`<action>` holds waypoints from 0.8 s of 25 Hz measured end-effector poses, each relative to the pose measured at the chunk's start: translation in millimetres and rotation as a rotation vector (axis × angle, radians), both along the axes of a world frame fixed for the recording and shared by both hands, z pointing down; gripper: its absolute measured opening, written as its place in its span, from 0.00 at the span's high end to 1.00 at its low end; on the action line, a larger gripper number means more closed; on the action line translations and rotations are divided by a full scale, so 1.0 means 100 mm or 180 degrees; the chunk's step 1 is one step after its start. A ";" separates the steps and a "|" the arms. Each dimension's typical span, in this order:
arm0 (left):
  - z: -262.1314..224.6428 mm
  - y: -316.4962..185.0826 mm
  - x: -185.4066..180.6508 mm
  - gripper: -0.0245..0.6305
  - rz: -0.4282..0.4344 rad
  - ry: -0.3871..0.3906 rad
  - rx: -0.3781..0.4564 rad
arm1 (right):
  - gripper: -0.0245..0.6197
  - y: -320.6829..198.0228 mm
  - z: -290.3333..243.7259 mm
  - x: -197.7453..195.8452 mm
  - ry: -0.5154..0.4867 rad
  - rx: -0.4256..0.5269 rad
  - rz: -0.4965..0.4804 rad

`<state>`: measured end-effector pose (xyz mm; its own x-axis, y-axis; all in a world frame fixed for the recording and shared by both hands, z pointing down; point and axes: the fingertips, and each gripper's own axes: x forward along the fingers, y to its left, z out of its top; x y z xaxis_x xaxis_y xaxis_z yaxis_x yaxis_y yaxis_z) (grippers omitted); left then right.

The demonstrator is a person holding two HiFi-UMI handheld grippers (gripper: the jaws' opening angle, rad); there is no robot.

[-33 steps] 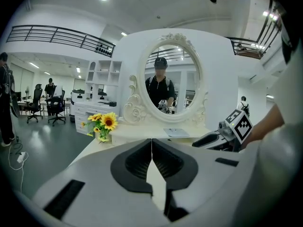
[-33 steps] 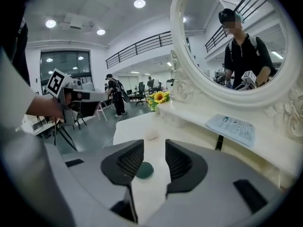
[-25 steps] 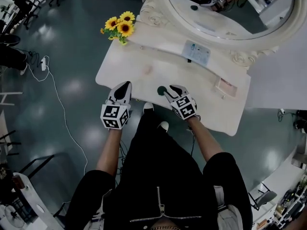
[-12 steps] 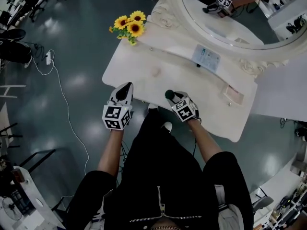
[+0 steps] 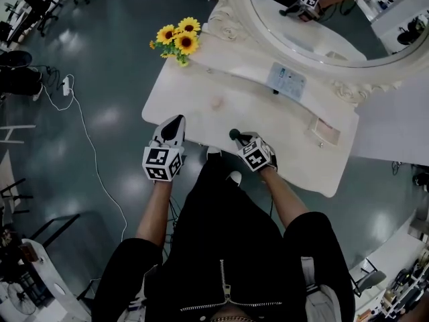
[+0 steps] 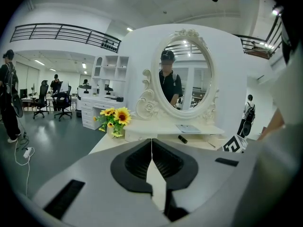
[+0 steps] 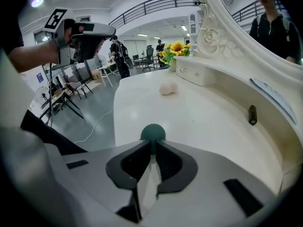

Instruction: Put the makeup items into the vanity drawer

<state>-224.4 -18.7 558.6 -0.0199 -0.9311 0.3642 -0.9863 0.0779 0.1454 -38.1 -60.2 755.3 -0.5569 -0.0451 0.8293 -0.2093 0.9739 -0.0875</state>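
A dark green round knob [image 7: 152, 132] stands at the front edge of the white vanity top [image 5: 201, 86]. My right gripper [image 7: 152, 146] has its jaws closing round the knob's neck, with the tips against it; the head view shows this gripper [image 5: 239, 138] at that same edge. My left gripper [image 6: 151, 148] is shut and empty, and it hangs off the table's front left [image 5: 173, 127]. On the top lie a pale pink puff [image 7: 167, 88] and a short dark tube [image 7: 253, 114]. No drawer front shows in any view.
Sunflowers [image 5: 177, 40] stand at the vanity's back left corner. A large oval mirror [image 5: 322, 19] in a carved frame rises behind a raised shelf with a flat card [image 5: 288, 80]. A pink item [image 5: 323, 129] lies at the right. A white cable [image 5: 87, 146] runs over the floor.
The right gripper's jaws have come together round the green knob, and the gripper has turned a little. The left gripper has hardly moved.
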 end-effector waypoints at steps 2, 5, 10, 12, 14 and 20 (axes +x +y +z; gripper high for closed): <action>-0.01 -0.03 0.02 0.93 0.0037 -0.0007 -0.0001 | 0.90 -0.01 -0.02 0.00 -0.0055 -0.0020 0.0067; -0.04 -0.10 0.05 0.93 0.0104 -0.0029 -0.0006 | 0.90 -0.06 -0.14 -0.01 -0.0162 0.0000 0.0136; -0.13 -0.29 0.10 0.93 0.0234 -0.0063 0.0067 | 0.90 -0.33 -0.57 0.01 -0.0476 0.0173 0.0311; -0.18 -0.38 0.12 0.93 0.0296 -0.0082 0.0101 | 0.90 -0.50 -0.81 0.03 -0.0661 0.0288 0.0440; -0.23 -0.47 0.15 0.93 0.0359 -0.0099 0.0138 | 0.90 -0.65 -1.07 0.06 -0.0812 0.0372 0.0569; -0.36 -0.77 0.29 0.93 0.0569 -0.0135 0.0253 | 0.91 -1.03 -1.65 0.26 -0.1171 0.0560 0.0953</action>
<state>-195.1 -95.2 522.6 0.1345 -0.9470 0.2918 -0.9888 -0.1090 0.1020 -11.6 -163.5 590.3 -0.7521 -0.3689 0.5461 -0.4677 0.8826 -0.0479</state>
